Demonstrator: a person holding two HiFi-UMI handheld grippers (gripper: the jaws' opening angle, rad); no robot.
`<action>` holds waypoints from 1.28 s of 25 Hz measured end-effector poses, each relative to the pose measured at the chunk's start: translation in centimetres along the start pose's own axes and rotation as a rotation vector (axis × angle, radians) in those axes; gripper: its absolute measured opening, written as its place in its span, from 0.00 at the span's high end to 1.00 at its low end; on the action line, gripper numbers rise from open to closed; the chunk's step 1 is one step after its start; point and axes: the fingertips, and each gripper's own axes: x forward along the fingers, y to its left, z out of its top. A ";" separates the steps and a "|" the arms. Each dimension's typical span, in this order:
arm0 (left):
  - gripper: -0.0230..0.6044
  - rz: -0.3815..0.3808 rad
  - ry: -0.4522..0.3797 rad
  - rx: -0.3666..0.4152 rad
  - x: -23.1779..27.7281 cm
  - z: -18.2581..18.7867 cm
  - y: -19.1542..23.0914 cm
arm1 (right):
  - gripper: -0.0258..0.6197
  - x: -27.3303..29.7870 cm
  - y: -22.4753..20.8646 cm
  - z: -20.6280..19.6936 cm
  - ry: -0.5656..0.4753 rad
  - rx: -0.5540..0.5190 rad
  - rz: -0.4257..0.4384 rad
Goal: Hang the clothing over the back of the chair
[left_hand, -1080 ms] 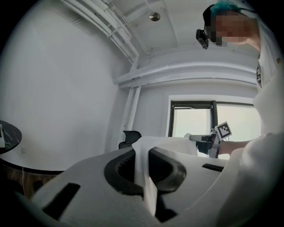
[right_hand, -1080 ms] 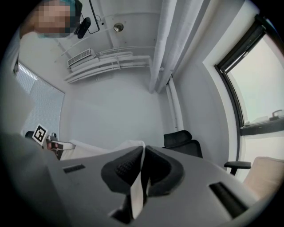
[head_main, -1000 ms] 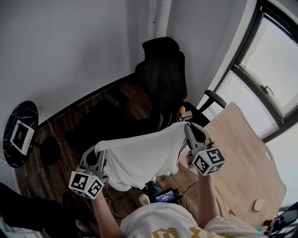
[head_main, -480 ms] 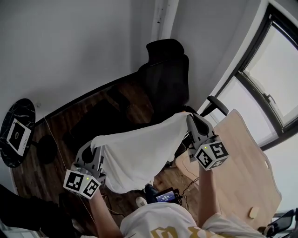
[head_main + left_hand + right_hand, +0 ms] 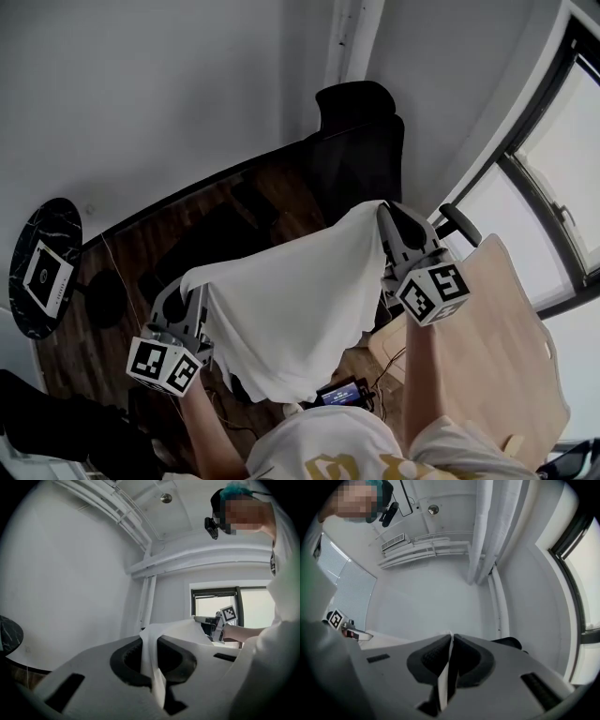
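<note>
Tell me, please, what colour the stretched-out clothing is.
The clothing is plain white, clearest in the head view.

Grey left gripper point(image 5: 187, 292) and right gripper point(image 5: 384, 212), black-and-white marker cubes point(image 5: 164, 364); white shirt point(image 5: 319, 441), gold print point(image 5: 328, 467).

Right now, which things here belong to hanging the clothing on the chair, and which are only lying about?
Belong to the job: white cloth garment, black office chair, left gripper, right gripper.
Just lying about: round black marbled table, light wooden desk.
</note>
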 end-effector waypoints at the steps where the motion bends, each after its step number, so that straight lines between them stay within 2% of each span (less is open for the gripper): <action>1: 0.92 0.009 0.007 0.004 0.4 -0.1 0.5 | 0.92 0.8 0.0 0.1 -0.002 -0.005 0.006; 4: 0.92 0.033 0.048 0.007 1.9 -1.5 1.8 | 0.92 3.1 -0.4 -1.0 0.026 -0.047 0.025; 7: 0.92 0.066 0.135 0.005 3.3 -5.0 2.8 | 0.92 4.8 -0.9 -4.2 0.098 -0.085 0.064; 15: 0.92 0.071 0.292 -0.006 5.6 -11.1 3.5 | 0.92 7.1 -2.1 -11.3 0.218 -0.006 0.142; 18: 0.92 0.058 0.348 -0.007 6.3 -13.3 3.3 | 0.92 7.8 -1.8 -13.8 0.272 -0.023 0.155; 22: 0.92 0.033 0.419 -0.057 6.9 -17.0 3.6 | 0.92 9.0 -0.2 -17.3 0.387 -0.196 0.189; 24: 0.92 0.022 0.459 -0.080 7.0 -18.8 3.6 | 0.92 9.5 0.6 -18.6 0.423 -0.241 0.222; 32: 0.92 -0.062 0.667 -0.069 6.4 -25.9 1.7 | 0.92 10.1 1.4 -22.7 0.543 -0.218 0.339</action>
